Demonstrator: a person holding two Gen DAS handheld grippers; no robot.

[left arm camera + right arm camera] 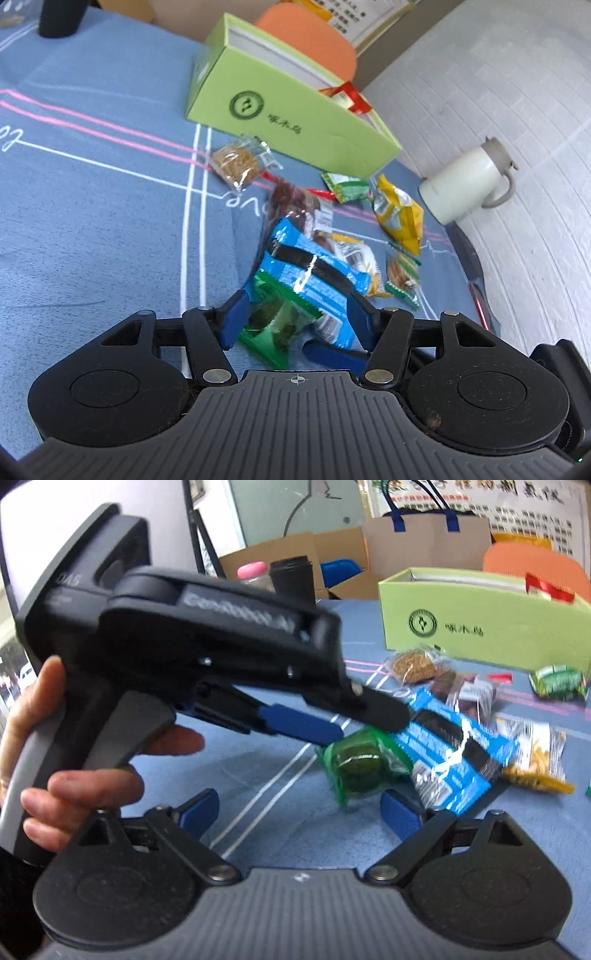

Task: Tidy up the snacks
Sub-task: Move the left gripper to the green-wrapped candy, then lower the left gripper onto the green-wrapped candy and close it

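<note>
My left gripper (295,325) has its fingers closed around the green packet (275,325), and the blue wrapper (314,273) seems wedged in alongside. My right gripper (299,812) waits with fingers wide, holding nothing. If I lift now, the blue one may drag up and drop, since the hold on it looks partial. Further off, loose snacks lie on the counter (92,221) before the green box (295,122).
</note>
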